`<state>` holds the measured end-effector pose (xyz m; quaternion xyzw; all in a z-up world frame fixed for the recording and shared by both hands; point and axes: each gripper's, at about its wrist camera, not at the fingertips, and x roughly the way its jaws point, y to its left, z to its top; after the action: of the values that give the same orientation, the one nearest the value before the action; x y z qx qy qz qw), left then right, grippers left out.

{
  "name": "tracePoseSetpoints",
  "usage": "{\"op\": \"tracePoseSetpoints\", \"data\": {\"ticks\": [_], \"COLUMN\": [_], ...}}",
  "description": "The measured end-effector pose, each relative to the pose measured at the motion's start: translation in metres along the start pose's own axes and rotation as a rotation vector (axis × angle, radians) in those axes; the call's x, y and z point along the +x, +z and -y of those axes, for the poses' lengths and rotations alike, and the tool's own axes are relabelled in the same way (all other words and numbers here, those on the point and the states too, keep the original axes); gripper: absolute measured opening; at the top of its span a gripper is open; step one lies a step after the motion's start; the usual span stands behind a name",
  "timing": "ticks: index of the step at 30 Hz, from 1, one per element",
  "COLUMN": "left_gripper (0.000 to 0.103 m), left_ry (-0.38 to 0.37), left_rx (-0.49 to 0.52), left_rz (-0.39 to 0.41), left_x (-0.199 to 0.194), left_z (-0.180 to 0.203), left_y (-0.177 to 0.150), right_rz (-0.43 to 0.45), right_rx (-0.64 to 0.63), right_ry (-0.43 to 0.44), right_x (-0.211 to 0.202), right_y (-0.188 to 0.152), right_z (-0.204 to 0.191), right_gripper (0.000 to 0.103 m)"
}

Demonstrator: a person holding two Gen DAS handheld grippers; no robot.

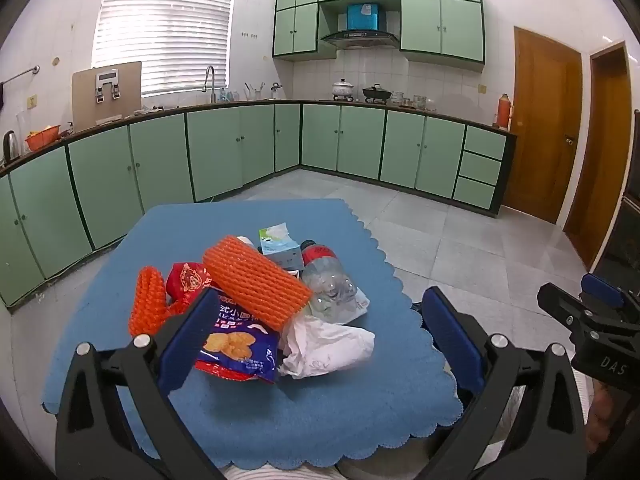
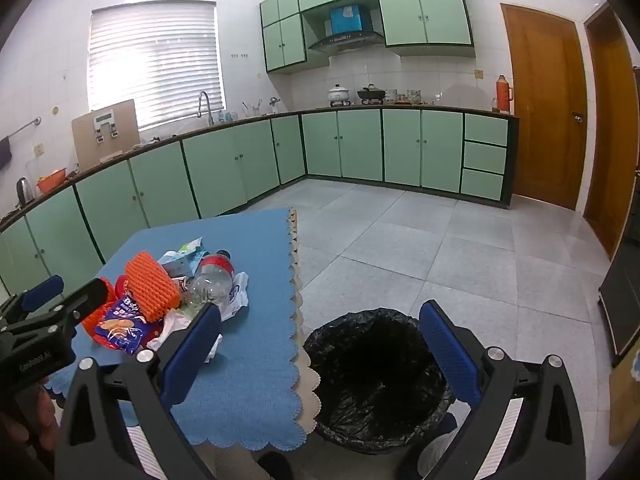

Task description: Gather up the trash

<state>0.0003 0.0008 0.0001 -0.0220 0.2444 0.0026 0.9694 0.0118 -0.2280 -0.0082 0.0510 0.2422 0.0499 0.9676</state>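
A pile of trash lies on the blue tablecloth point(image 1: 248, 424): an orange foam net point(image 1: 256, 282), a second orange net point(image 1: 147, 305), a red wrapper point(image 1: 188, 280), a blue snack bag point(image 1: 236, 344), crumpled white paper point(image 1: 324, 346), a clear plastic bottle with red label point(image 1: 326, 280) and a small carton point(image 1: 278, 246). My left gripper point(image 1: 316, 336) is open, hovering over the near side of the pile. My right gripper point(image 2: 320, 344) is open and empty above the bin's rim; the black-lined trash bin point(image 2: 376, 376) stands on the floor right of the table. The pile also shows in the right wrist view point(image 2: 160, 292).
Green kitchen cabinets point(image 1: 224, 148) run along the back and left walls. Wooden doors point(image 1: 544, 120) stand at the right. Grey tiled floor point(image 2: 460, 248) spreads right of the table. The right gripper's body point(image 1: 592, 320) shows at the right edge of the left view.
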Motion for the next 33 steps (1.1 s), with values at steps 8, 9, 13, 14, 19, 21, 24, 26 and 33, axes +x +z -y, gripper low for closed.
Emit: {"op": "tracePoseSetpoints", "data": {"ticks": [8,9,13,14,19,21,24,26,33], "left_gripper": [0.098,0.098,0.098,0.098,0.098,0.098,0.098,0.098,0.098], "left_ry": [0.008,0.007,0.007,0.012,0.015,0.015,0.016,0.017,0.018], "left_rx": [0.004,0.004,0.002,0.007,0.007,0.004,0.005,0.005,0.005], "left_rz": [0.008,0.011,0.011,0.019,0.020,0.021,0.024,0.026,0.030], "left_x": [0.004,-0.003,-0.007,-0.006,-0.005,-0.004,-0.003,-0.004,-0.004], "left_z": [-0.006,-0.005,-0.009,-0.001,-0.002,-0.003,-0.003,-0.003,-0.003], "left_y": [0.004,0.004,0.010,0.004,0.005,0.005,0.005,0.005,0.005], "right_rz": [0.009,0.005,0.007,0.004,0.008,0.012,0.015,0.014,0.015], "right_rx": [-0.001,-0.003,-0.004,-0.005,-0.005,-0.006,-0.005,-0.005,-0.004], "right_ry": [0.000,-0.001,-0.002,0.000,0.002,0.003,0.005,0.004,0.004], "right_x": [-0.002,0.001,-0.001,0.000,0.005,0.001,0.000,0.000,0.000], "right_y": [0.001,-0.002,-0.002,0.000,0.000,0.002,0.003,0.003,0.003], "right_z": [0.000,-0.005,-0.006,-0.005,-0.002,-0.003,-0.004,-0.004,-0.004], "right_gripper": [0.097,0.097,0.097,0.097,0.097,0.097,0.097,0.097,0.097]}}
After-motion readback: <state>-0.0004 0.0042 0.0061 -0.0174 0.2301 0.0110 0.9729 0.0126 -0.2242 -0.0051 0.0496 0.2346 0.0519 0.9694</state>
